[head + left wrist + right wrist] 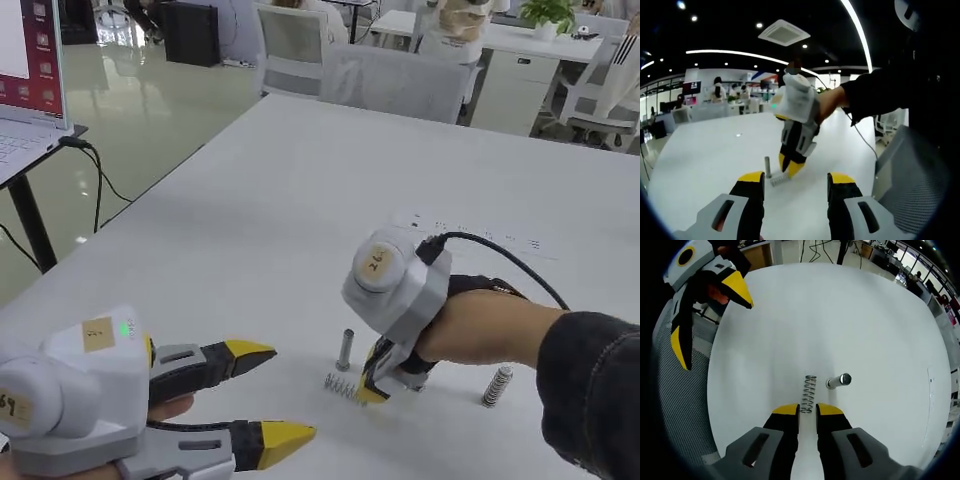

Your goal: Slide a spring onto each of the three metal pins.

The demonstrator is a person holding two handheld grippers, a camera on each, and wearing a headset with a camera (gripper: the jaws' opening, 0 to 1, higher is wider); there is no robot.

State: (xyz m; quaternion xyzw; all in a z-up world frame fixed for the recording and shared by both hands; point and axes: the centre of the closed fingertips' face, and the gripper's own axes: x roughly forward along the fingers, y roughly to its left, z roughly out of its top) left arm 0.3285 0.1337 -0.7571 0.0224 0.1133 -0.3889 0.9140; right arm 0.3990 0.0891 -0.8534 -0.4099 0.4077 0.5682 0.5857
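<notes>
Pinches spring (809, 390), flat on white table (875, 320), by its near end with right gripper (807, 410), narrowed to the spring's width and seemingly in contact. Sits just beside upright pin (839, 380), not touching. Holds left gripper (287, 392) wide open and empty, well apart near the table's front edge. Shows second spring (497, 385) standing tilted further right, perhaps already on a pin. Risks kinking the thin wire turns through too hard a squeeze, or flicking the spring off the smooth yellow tips through too light a one. May also topple the slim, smooth grey metal pin while swinging the spring upright, or snag an end turn on its flat top.
</notes>
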